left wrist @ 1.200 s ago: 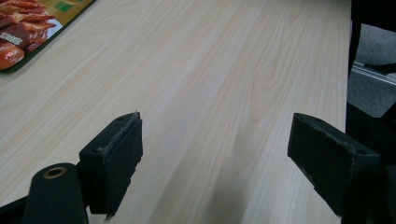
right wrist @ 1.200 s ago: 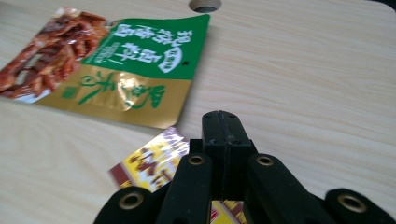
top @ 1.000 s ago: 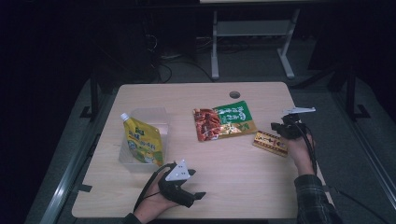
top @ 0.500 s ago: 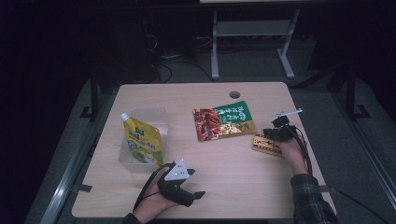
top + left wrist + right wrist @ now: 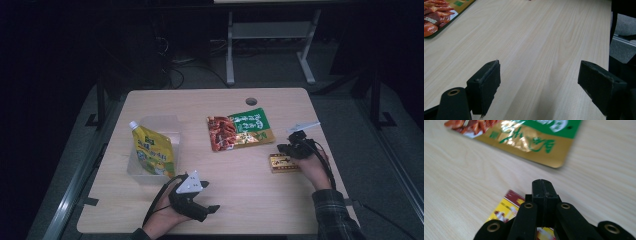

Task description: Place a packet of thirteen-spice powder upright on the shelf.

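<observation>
My right gripper (image 5: pixel 284 149) is shut, its jaws pressed together with nothing between them. It hangs just over the right end of a small yellow and red packet (image 5: pixel 281 163) that lies flat on the table. In the right gripper view the tips (image 5: pixel 542 185) stand above the packet (image 5: pixel 505 210). Beyond it lies a green, gold and red snack bag (image 5: pixel 529 137) (image 5: pixel 240 131). My left gripper (image 5: pixel 211 210) rests near the table's front edge. Its jaws (image 5: pixel 539 87) stand wide open over bare wood.
A yellow spouted pouch (image 5: pixel 152 152) leans in a clear plastic box (image 5: pixel 167 125) at the left of the table (image 5: pixel 200 105). A corner of the snack bag (image 5: pixel 436 15) lies far ahead of the left gripper. The table's right edge drops off beside the right hand.
My right gripper has moved left and toward the person, from beside the snack bag's corner to over the small packet. The left gripper has stayed put.
</observation>
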The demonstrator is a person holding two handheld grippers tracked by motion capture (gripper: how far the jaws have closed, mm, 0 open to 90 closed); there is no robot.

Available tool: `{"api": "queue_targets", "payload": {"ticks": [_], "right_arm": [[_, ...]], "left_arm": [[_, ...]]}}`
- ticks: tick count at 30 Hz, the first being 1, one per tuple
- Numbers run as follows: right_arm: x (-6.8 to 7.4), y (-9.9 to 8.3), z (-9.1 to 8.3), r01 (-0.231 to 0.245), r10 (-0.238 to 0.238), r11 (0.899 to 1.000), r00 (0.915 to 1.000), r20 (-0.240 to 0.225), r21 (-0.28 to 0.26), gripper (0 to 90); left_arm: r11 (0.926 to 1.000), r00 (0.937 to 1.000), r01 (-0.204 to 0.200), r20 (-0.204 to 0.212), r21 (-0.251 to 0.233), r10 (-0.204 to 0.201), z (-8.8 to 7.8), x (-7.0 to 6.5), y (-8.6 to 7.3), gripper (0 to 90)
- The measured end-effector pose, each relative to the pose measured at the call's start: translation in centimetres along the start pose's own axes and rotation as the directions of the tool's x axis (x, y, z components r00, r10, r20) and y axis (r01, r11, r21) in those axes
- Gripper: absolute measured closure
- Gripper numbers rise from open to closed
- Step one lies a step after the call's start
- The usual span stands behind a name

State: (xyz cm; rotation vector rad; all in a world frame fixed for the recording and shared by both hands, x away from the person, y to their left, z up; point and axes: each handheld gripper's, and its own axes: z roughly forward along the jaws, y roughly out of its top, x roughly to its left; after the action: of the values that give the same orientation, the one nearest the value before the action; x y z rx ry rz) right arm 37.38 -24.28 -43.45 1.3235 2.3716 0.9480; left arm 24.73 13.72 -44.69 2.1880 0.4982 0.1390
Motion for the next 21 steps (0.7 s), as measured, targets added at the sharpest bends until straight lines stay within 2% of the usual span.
{"api": "queue_targets", "payload": {"ticks": [2,5,7,12,16,21], "right_arm": [[-0.7,-0.4,-1.2,-0.024,0.025,0.999,0.9991,0.034,-0.028,90.0],[-1.7,-1.4,-2.7,-0.061,0.064,0.997,0.9951,0.075,-0.046,90.0],[-2.3,-2.1,-3.5,-0.081,0.084,0.996,0.9913,0.101,-0.041,90.0],[-3.9,-4.1,-5.0,-0.134,0.137,0.990,0.9816,0.133,-0.036,90.0],[-4.9,-5.2,-4.9,-0.166,0.167,0.986,0.9760,0.140,-0.016,90.0],[-5.1,-5.5,-3.9,-0.168,0.163,0.985,0.9786,0.126,0.027,90.0]], "left_arm": [[0.9999,0.9999,-0.009,-0.007,0.008,0.009,0.0,0.2,-0.1,17.7],[1.0000,1.0000,0.005,-0.005,0.006,-0.005,0.1,0.3,-0.1,17.6],[0.9999,0.9999,0.011,0.001,0.005,-0.011,0.1,0.4,-0.2,17.6],[0.9999,0.9999,0.011,0.005,0.011,-0.011,0.3,0.5,-0.2,17.5],[0.9999,0.9999,0.011,0.009,0.012,-0.011,0.5,0.4,-0.3,17.5],[0.9999,0.9999,0.007,0.010,0.008,-0.007,0.5,0.3,-0.2,17.5]]}}
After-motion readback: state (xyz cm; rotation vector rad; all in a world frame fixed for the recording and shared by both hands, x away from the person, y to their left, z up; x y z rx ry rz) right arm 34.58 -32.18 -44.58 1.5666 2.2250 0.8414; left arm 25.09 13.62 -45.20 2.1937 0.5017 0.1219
